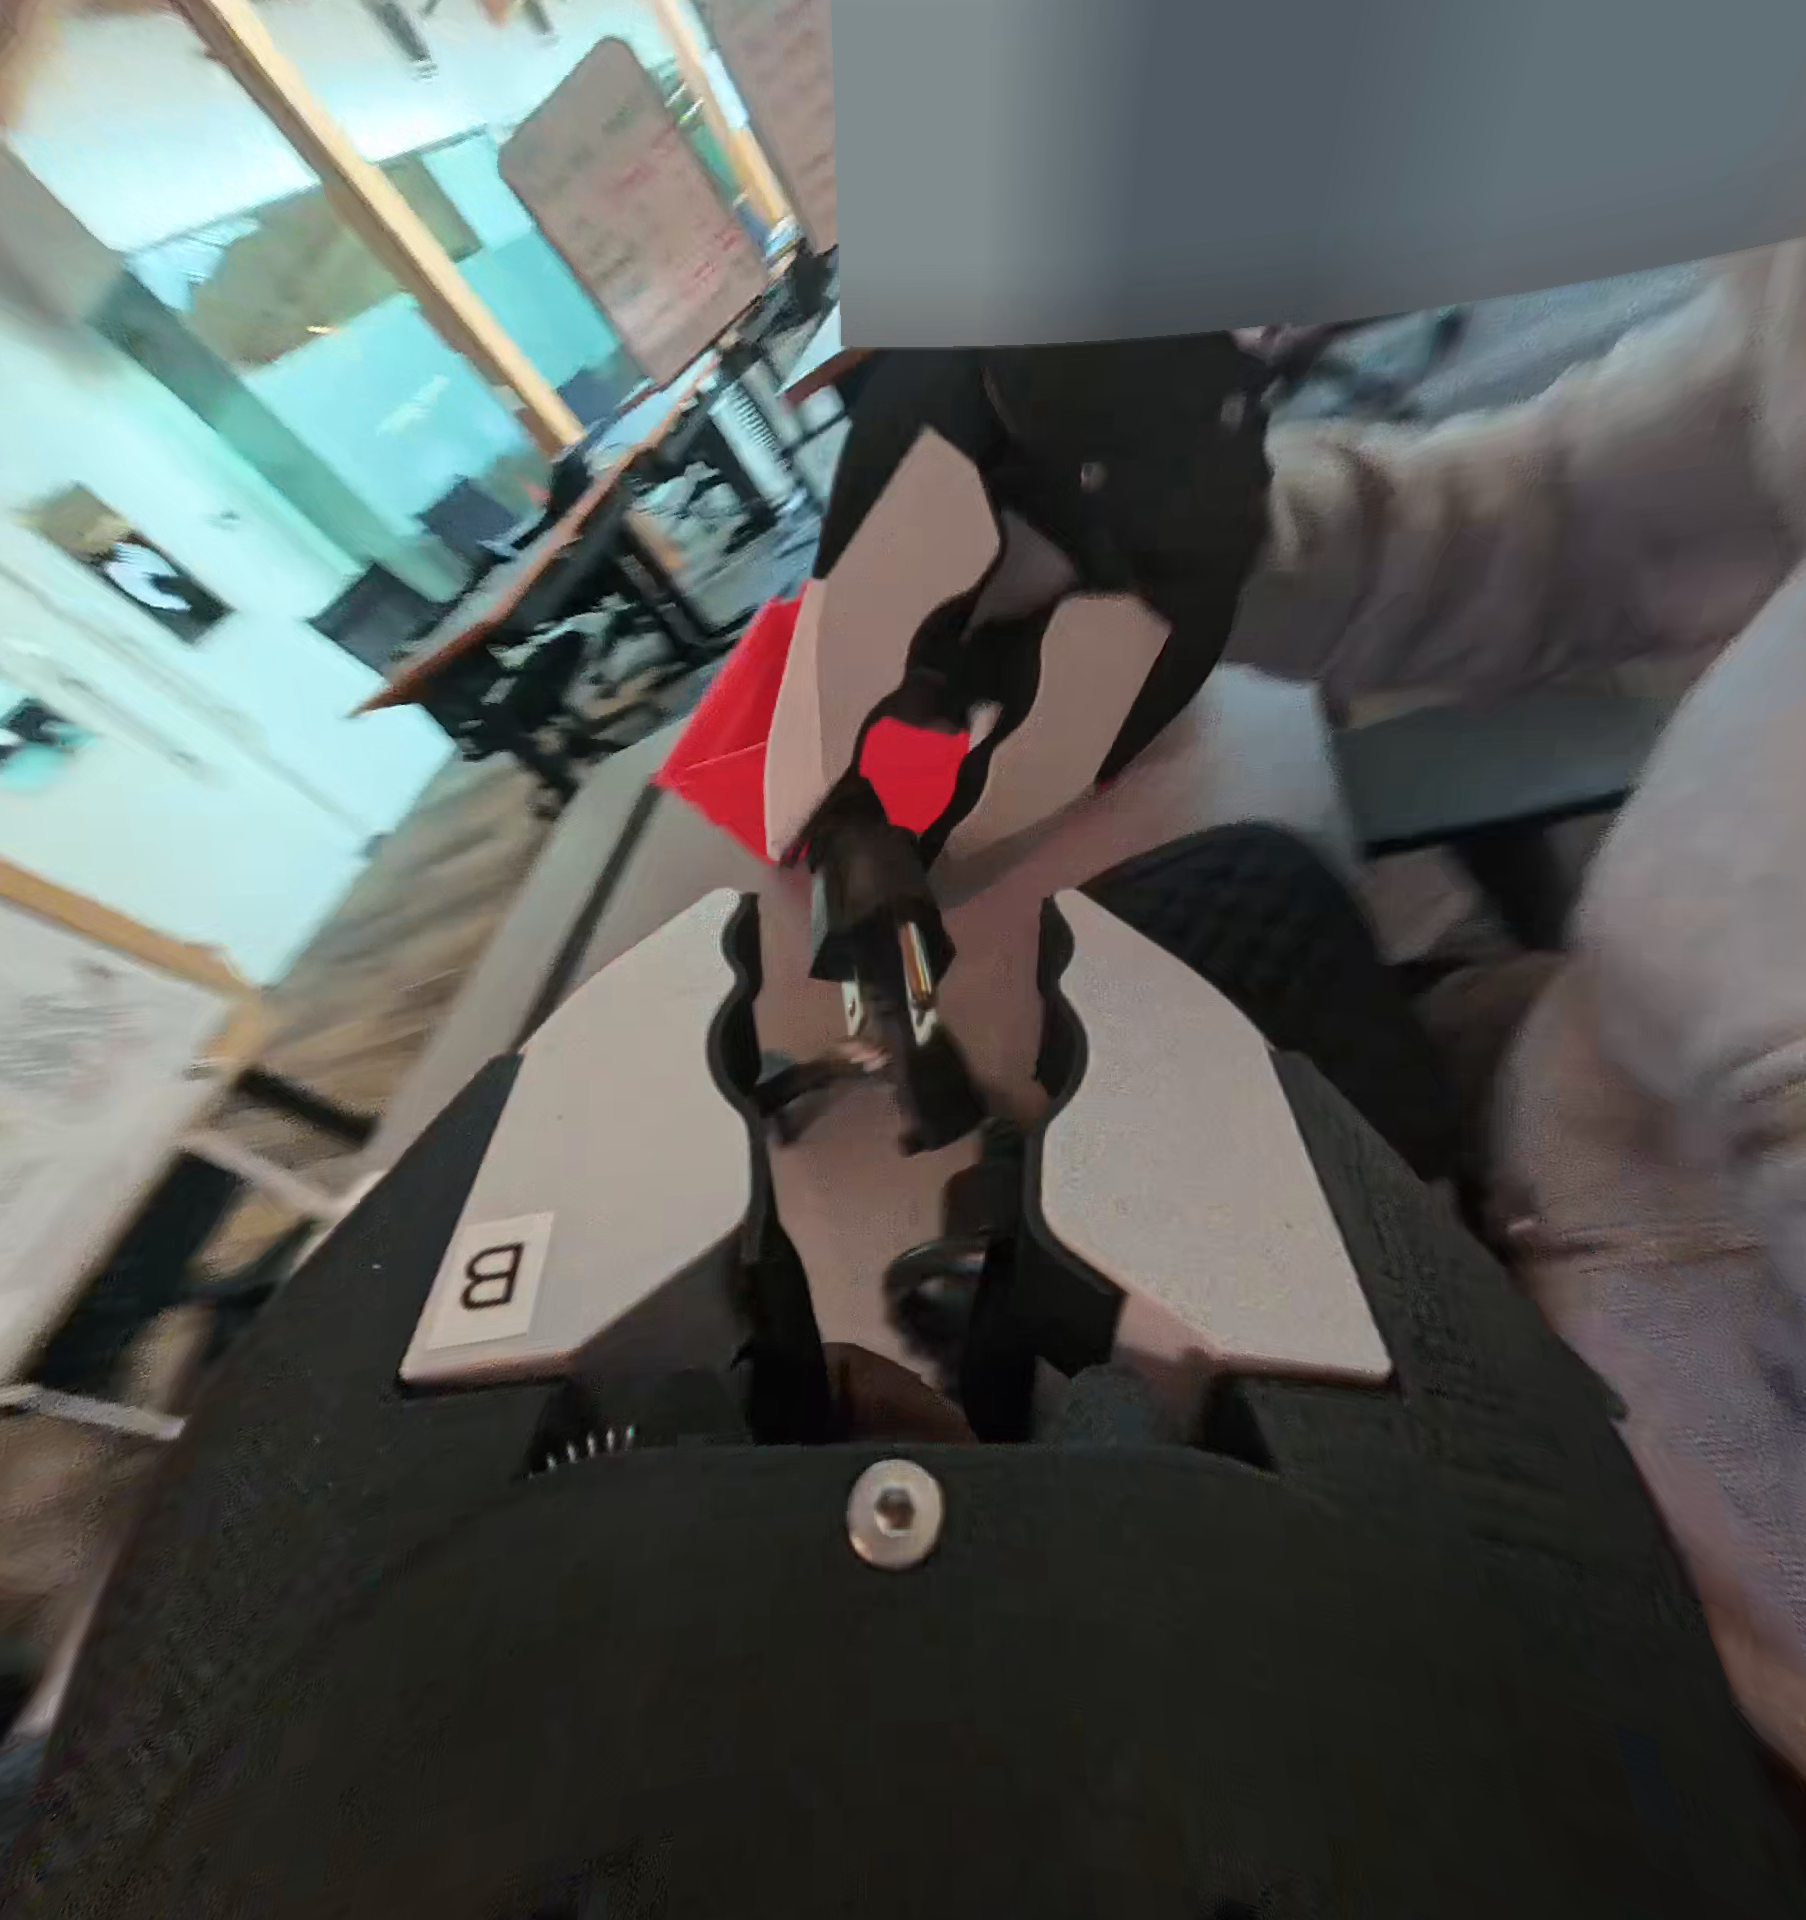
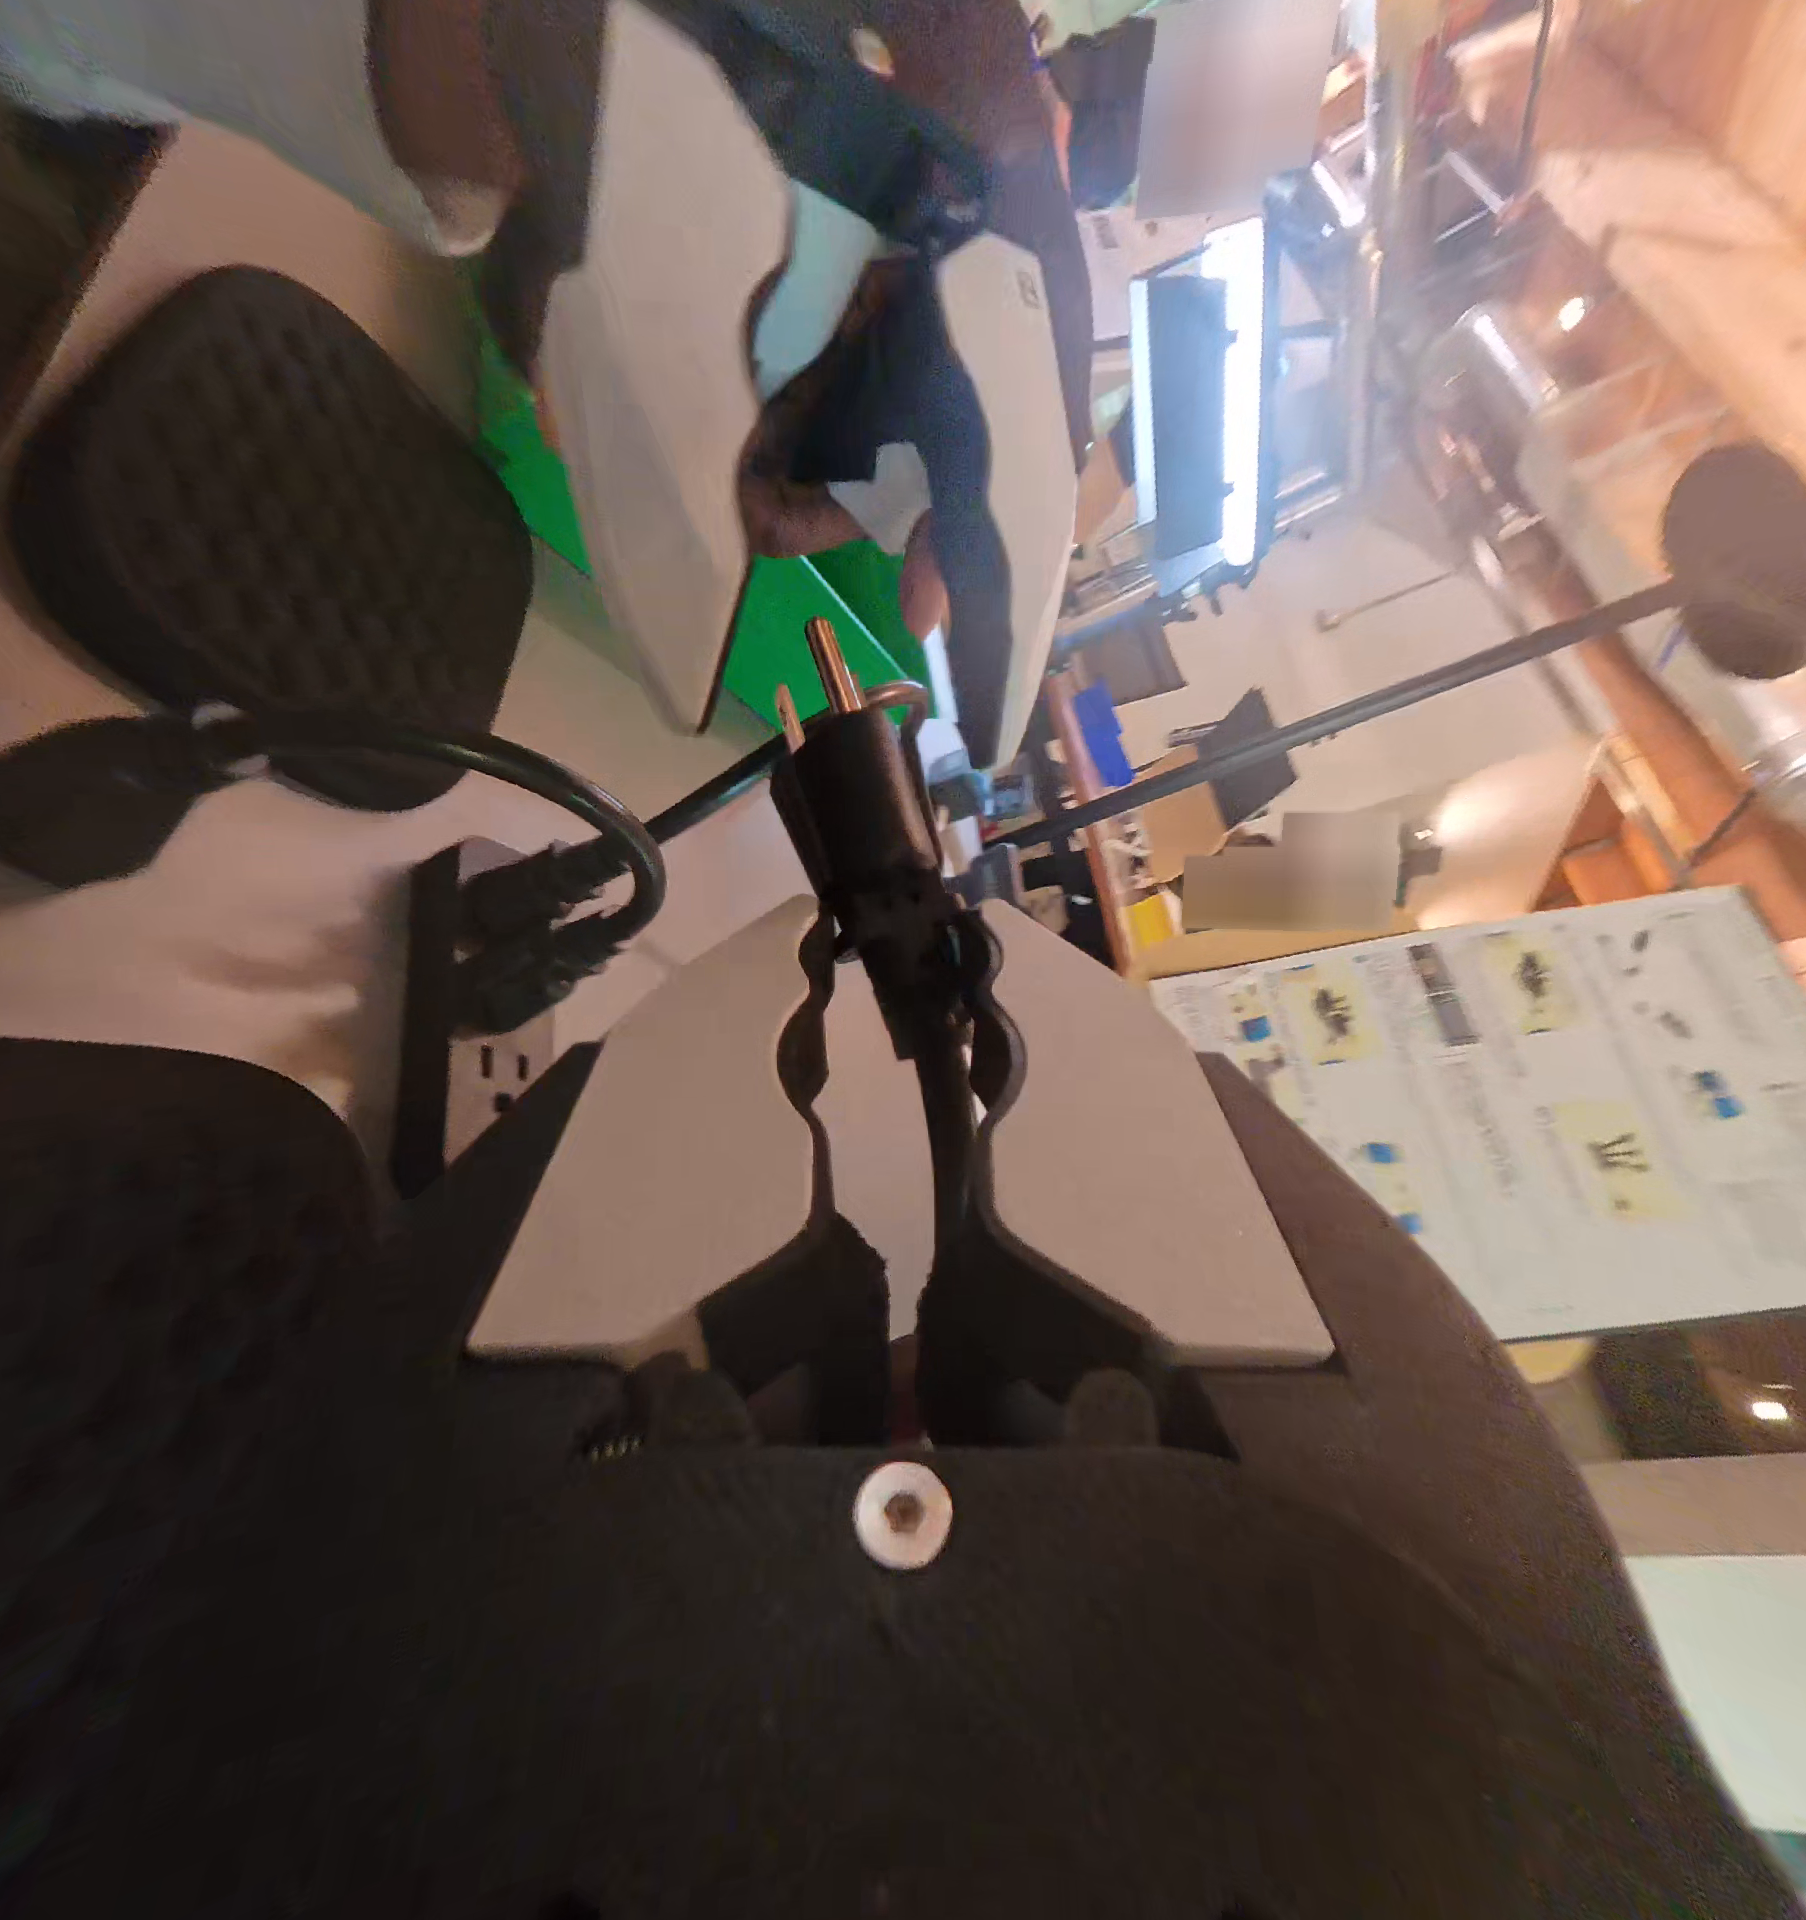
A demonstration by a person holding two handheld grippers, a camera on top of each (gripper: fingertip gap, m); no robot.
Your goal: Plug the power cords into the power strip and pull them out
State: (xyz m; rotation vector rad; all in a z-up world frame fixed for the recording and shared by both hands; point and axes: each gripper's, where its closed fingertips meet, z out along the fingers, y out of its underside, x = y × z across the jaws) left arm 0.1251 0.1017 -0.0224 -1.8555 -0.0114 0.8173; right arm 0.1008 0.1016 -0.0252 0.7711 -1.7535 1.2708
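Note:
My right gripper [image 2: 894, 914] is shut on a black power plug [image 2: 863, 810], metal prongs pointing away from it, the cord [image 2: 946, 1122] trailing back between its fingers. My left gripper [image 1: 899, 925] is open and empty; in the right wrist view [image 2: 847, 727] it faces the plug from the far side, fingertips either side of the prongs. In the left wrist view the right gripper [image 1: 868, 831] holds the plug [image 1: 868, 894] just beyond my left fingertips. The grey power strip [image 2: 463, 1039] lies on the table at left, with black plugs [image 2: 535, 914] in it.
A black cord [image 2: 608, 810] loops from the strip. Two black textured pads [image 2: 255, 488] lie on the pale table [image 2: 203, 966]. A green sheet [image 2: 795, 623] and a red sheet [image 1: 733, 748] lie behind the grippers. A person's pale sleeve [image 1: 1605, 1039] fills the right side.

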